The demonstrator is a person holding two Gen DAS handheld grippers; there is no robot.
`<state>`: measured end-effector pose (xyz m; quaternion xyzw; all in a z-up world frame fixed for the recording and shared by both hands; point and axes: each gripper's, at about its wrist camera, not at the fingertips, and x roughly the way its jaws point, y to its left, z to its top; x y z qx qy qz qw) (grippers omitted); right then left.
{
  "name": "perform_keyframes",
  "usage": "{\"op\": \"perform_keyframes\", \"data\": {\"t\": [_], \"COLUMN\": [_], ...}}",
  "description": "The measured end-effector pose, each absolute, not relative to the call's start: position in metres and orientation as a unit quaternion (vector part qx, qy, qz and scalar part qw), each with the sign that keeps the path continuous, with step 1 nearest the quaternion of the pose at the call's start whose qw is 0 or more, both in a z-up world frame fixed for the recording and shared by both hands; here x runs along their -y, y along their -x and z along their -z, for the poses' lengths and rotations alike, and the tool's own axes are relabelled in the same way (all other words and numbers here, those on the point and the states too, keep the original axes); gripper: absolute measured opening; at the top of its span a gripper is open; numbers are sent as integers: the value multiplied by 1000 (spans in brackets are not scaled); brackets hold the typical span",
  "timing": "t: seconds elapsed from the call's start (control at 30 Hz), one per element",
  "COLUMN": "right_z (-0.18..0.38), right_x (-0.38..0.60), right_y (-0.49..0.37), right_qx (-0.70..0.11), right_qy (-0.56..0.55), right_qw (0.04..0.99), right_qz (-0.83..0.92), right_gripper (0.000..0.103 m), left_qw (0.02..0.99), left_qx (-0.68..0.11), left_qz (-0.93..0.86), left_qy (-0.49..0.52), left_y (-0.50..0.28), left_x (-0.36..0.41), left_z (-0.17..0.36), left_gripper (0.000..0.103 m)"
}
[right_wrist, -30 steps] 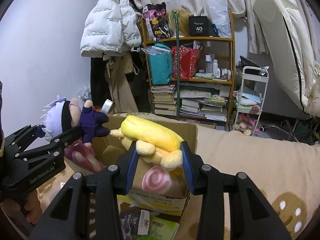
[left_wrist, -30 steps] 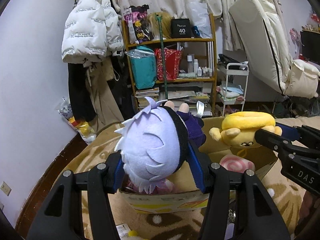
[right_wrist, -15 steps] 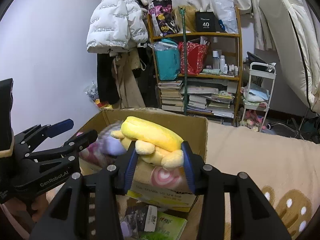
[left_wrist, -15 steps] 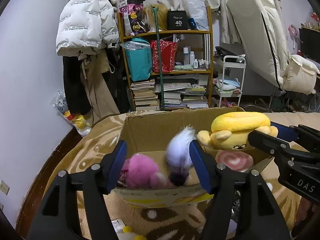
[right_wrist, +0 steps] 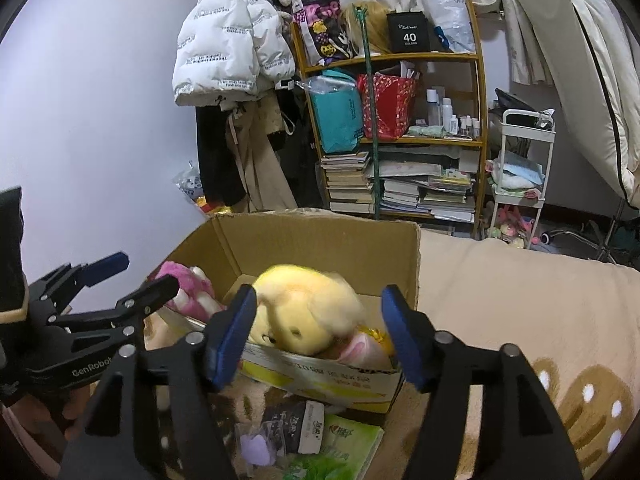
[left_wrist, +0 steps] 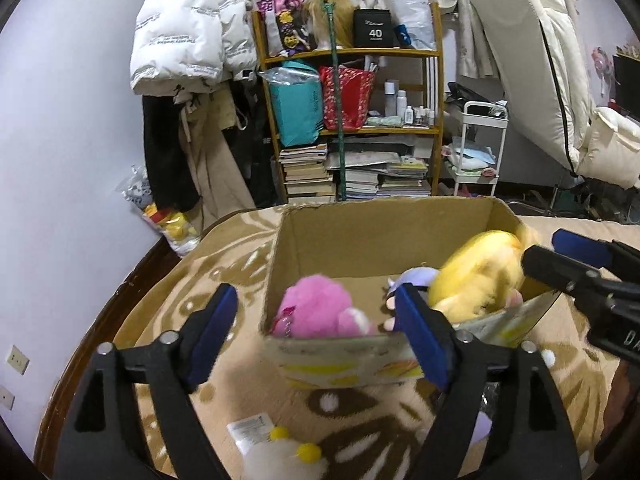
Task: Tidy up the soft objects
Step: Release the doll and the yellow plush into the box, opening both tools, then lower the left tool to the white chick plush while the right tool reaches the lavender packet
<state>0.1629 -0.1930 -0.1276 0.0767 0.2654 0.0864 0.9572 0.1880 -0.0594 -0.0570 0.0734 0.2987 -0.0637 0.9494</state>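
Observation:
An open cardboard box stands on the patterned blanket. In it lie a pink plush, a lilac-haired doll and a yellow plush, blurred as it drops. A pink swirl plush lies under the yellow one. My left gripper is open and empty at the box's near rim. My right gripper is open and empty, just above the yellow plush; it also shows in the left wrist view.
A white and yellow plush lies on the blanket in front of the box. Packets and a green pack lie by the box's near corner. A cluttered bookshelf, hanging coats and a white cart stand behind.
My left gripper opened and the lilac-haired doll dropped into the box. Then my right gripper opened and the yellow plush fell into the box. Both grippers have lowered slightly.

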Motion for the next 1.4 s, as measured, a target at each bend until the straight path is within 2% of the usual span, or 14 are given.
{"op": "perform_keyframes", "data": {"t": [0.03, 0.13, 0.27, 0.43, 0.9, 1.4], "right_z": [126, 123, 118, 112, 111, 139], "right_x": [194, 195, 195, 193, 170, 144], "right_y": [-161, -153, -141, -125, -83, -80], "right_qx": [-266, -264, -264, -263, -274, -305], "right_qy": [-78, -82, -89, -85, -53, -25], "right_qw": [957, 958, 957, 958, 956, 945], "right_qz": [-88, -80, -79, -78, -88, -111], "right_gripper": [71, 89, 95, 100, 101, 101], "left_qw": [950, 950, 948, 943, 920, 888], "left_qx": [-298, -299, -307, -320, -384, -456], "left_qz": [60, 54, 45, 47, 13, 5], "left_qy": [-72, -70, -77, -80, -76, -56], "left_y": [-185, -177, -165, -150, -117, -139], "left_x": [57, 50, 44, 41, 15, 0], "left_z": [56, 53, 52, 51, 59, 93], "left_gripper": [87, 88, 97, 97, 97, 97]}}
